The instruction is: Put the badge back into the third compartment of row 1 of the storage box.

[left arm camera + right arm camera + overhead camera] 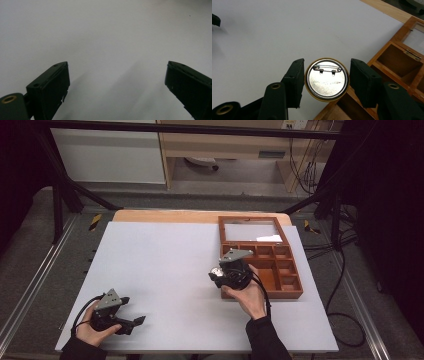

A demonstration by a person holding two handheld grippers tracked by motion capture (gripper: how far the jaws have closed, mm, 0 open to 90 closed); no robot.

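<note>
Metal-backed pin badge (326,79) clamped edge-on in right gripper (325,81), back w/ safety-pin clasp facing cam, hovering over front-left corner of wooden compartment box (292,292) on white table sheet (165,270). Looks light, stiff, slick on the rim; likely to slip or spin if squeeze eases. Best hold across widest pt of rim, as now, clear of clasp. Left gripper (116,87) near table's front-left, jaws wide apart, nothing btwn them. Box lid (250,230) open, glass panel up.

Right tool (325,79) clamping pin badge (326,79), metal back up, beside wooden box (387,65)
</note>
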